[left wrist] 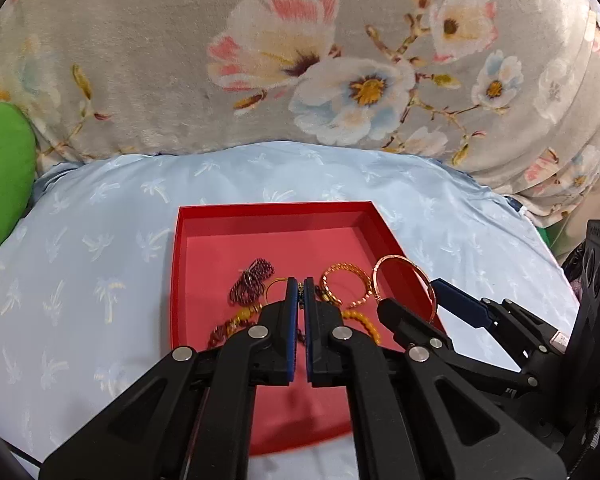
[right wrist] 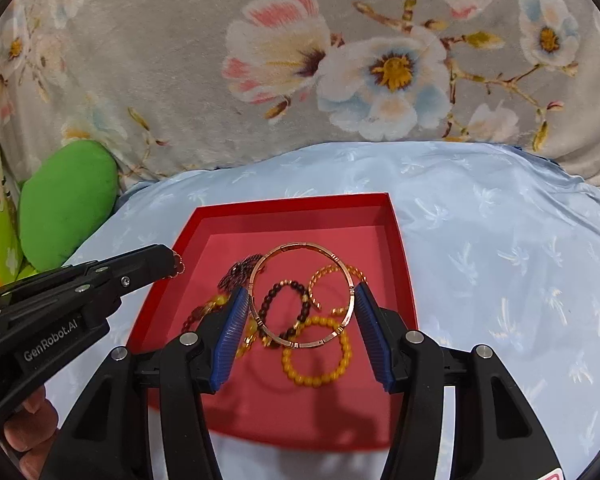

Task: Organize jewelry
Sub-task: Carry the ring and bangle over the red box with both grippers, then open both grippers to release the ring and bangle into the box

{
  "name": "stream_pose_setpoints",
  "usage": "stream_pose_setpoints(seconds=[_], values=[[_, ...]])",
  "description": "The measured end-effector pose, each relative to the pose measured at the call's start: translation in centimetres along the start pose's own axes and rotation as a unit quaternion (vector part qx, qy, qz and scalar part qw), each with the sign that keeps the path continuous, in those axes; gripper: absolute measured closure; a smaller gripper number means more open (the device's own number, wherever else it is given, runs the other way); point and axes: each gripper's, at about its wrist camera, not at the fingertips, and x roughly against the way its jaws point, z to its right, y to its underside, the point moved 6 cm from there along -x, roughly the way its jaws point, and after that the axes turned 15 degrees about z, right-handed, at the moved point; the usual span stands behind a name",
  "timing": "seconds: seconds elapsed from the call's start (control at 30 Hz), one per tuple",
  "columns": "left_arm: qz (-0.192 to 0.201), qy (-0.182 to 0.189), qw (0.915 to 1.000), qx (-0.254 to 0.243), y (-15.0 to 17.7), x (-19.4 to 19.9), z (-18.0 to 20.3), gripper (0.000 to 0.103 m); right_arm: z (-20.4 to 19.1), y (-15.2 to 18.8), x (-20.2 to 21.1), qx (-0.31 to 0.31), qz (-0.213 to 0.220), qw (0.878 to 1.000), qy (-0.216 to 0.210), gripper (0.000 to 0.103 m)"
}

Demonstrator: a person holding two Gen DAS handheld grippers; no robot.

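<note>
Red tray, left wrist view: a shallow red tray [left wrist: 268,220] lies on a pale blue pillow [left wrist: 100,248], with a grey floral blanket [left wrist: 180,60] behind it.
Left gripper, left wrist view: the left gripper [left wrist: 300,284] hangs over the tray's middle, its blue pads pinched nearly together on a small dark beaded piece that is mostly hidden.
Jewelry, left wrist view: a dark red bead strand [left wrist: 252,282] lies left of the pads; a twisted gold bangle [left wrist: 346,284] lies right of them.
Right gripper, left wrist view: the right gripper [left wrist: 414,300] holds a rose-gold bangle [left wrist: 404,276] at the tray's right edge.
Right gripper, right wrist view: the right gripper [right wrist: 300,304] clamps the rose-gold bangle [right wrist: 300,296] between its spread pads, above the tray [right wrist: 292,208].
Jewelry, right wrist view: a yellow bead bracelet [right wrist: 316,352] and a brown bead bracelet [right wrist: 286,306] lie beneath the bangle.
Left gripper, right wrist view: the left gripper [right wrist: 172,262] sits at the tray's left edge.
Green cushion, right wrist view: a green cushion [right wrist: 68,200] rests beyond the pillow's left edge.
</note>
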Motion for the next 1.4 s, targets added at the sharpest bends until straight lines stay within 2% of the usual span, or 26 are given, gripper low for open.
stream_pose_setpoints(seconds=[0.23, 0.47, 0.57, 0.67, 0.8, 1.13, 1.4], values=[[-0.017, -0.009, 0.9998, 0.0, 0.0, -4.1, -1.0, 0.1, 0.7, -0.3, -4.2, -0.007, -0.018, 1.0, 0.004, 0.05], [-0.028, -0.027, 0.9992, 0.005, 0.4, -5.9, -1.9, 0.1, 0.7, 0.0, -5.9, -0.006, -0.03, 1.0, 0.003, 0.049], [-0.033, -0.034, 0.9989, 0.005, 0.9, -6.3, -2.2, 0.096, 0.6, 0.1, -5.9, 0.002, -0.027, 1.0, 0.008, 0.049], [-0.036, -0.041, 0.9985, 0.008, 1.3, -6.3, -2.6, 0.087, 0.8, 0.2, -5.7, -0.003, -0.028, 1.0, 0.009, 0.049], [-0.034, -0.044, 0.9984, 0.007, 1.5, -5.9, -2.7, 0.081, 0.8, 0.2, -5.2, -0.006, -0.029, 1.0, 0.008, 0.049], [-0.027, -0.042, 0.9988, -0.004, 1.8, -2.6, -1.6, 0.08, 0.2, 0.6, -1.7, -0.01, -0.022, 1.0, 0.005, 0.049], [-0.023, -0.033, 0.9992, -0.002, 3.3, 2.1, -0.8, 0.08, -0.8, 1.9, 3.0, -0.015, -0.018, 1.0, 0.0, 0.049]])
